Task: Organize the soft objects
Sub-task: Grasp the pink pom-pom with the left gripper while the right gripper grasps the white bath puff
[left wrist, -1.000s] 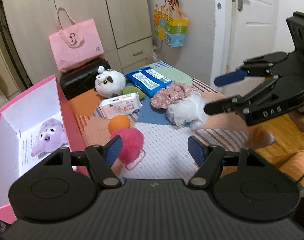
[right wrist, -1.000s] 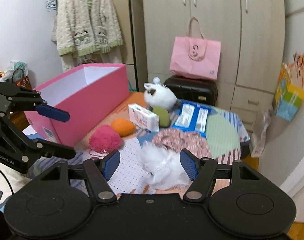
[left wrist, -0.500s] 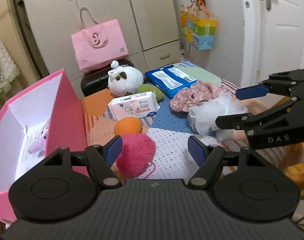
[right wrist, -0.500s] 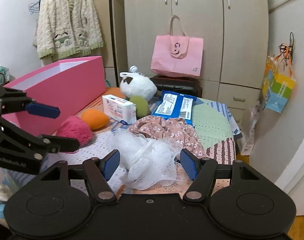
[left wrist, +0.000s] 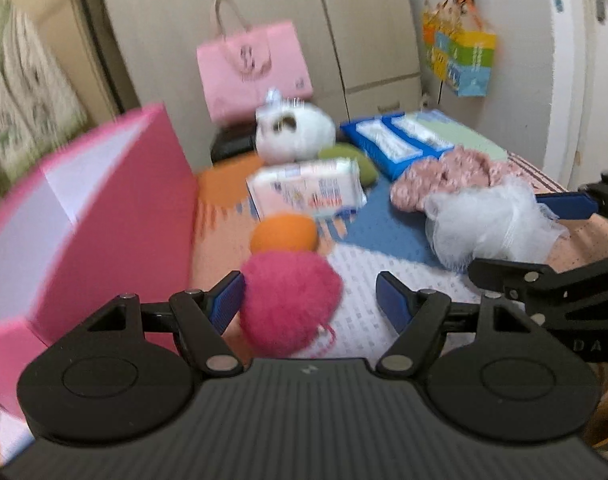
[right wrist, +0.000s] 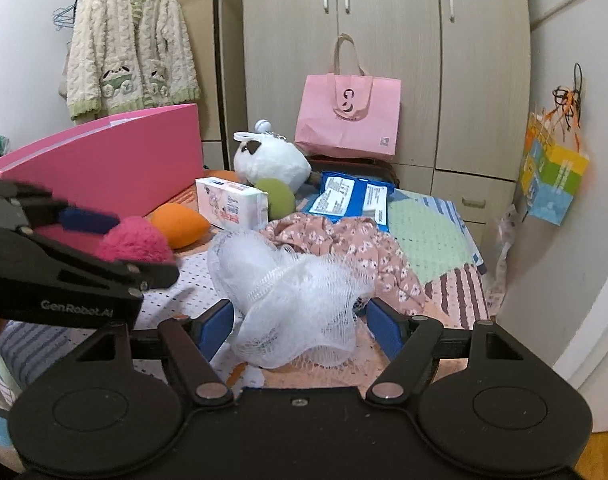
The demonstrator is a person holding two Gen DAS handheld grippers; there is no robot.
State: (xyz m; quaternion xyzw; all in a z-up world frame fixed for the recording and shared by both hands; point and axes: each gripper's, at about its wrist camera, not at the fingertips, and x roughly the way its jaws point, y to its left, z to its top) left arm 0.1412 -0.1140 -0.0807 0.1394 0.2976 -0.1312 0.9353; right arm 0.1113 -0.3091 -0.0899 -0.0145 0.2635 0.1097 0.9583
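Both grippers are low over the counter (right wrist: pixel 435 240), which is covered w/ a patchwork cloth, and both have jaws wide apart, holding nothing. The left gripper (left wrist: pixel 309 294) frames the pink pompom (left wrist: pixel 290 300): its left pad is just beside or maybe touching the fluff (blur, cannot tell), and the right pad is clearly apart. The right gripper (right wrist: pixel 300 322) has the white mesh puff (right wrist: pixel 292 288) between its jaws, w/ loose net spilling toward the camera. The pink box (left wrist: pixel 84 216), probably the destination, stands open at the left, close to the pompom. Main risks, in my judgement: the pompom sits off-centre toward the left pad, so closing may push it sideways against the orange sponge (left wrist: pixel 284 232) and grip only the fluff, which can slip out during the lift. Its thin cord (left wrist: pixel 329 334) may drag. The mesh puff is very loose, so the jaws can catch only an outer layer; it also seems to touch the floral cloth (right wrist: pixel 359 248) behind, so the net could snag it. The two grippers are near each other, so a collision is possible when both go to the box.
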